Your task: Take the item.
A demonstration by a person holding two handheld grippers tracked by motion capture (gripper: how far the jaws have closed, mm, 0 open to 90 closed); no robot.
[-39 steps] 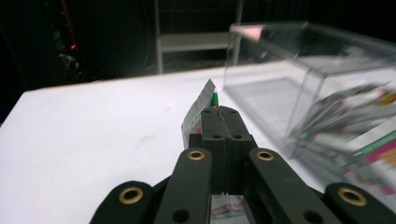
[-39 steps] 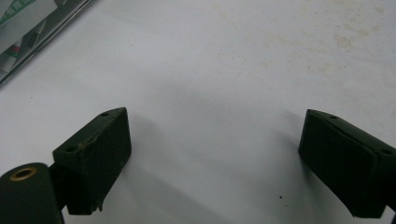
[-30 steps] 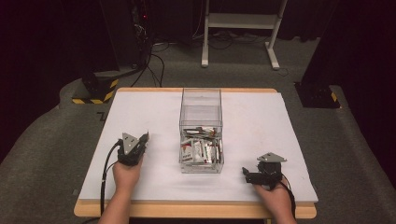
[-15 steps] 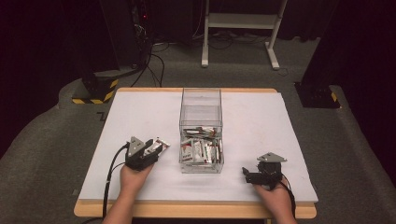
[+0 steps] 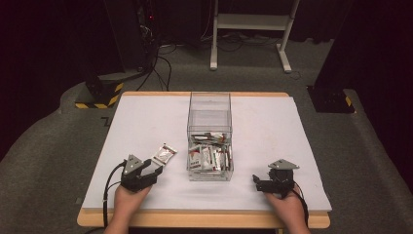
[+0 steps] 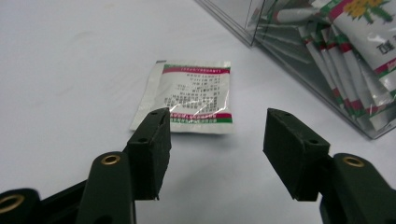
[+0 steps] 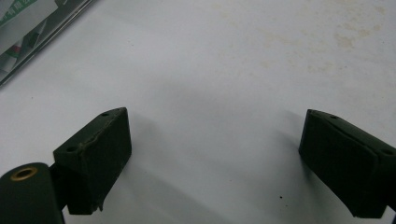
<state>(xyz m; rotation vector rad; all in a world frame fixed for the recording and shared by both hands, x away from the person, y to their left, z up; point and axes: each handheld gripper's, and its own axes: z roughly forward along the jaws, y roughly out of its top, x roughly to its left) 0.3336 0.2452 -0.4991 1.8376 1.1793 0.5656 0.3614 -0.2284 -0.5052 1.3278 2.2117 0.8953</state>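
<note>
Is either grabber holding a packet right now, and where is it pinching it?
No. The left gripper has just been opening; the packet lies flat, free beyond its jaws. The right gripper is open, holding nothing.

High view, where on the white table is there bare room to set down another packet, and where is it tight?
Free: the far left of the table, and the right side between the clear box and the right tool. Tight: the strip between the left tool and the box, where a loose packet lies flat, apart from both.
</note>
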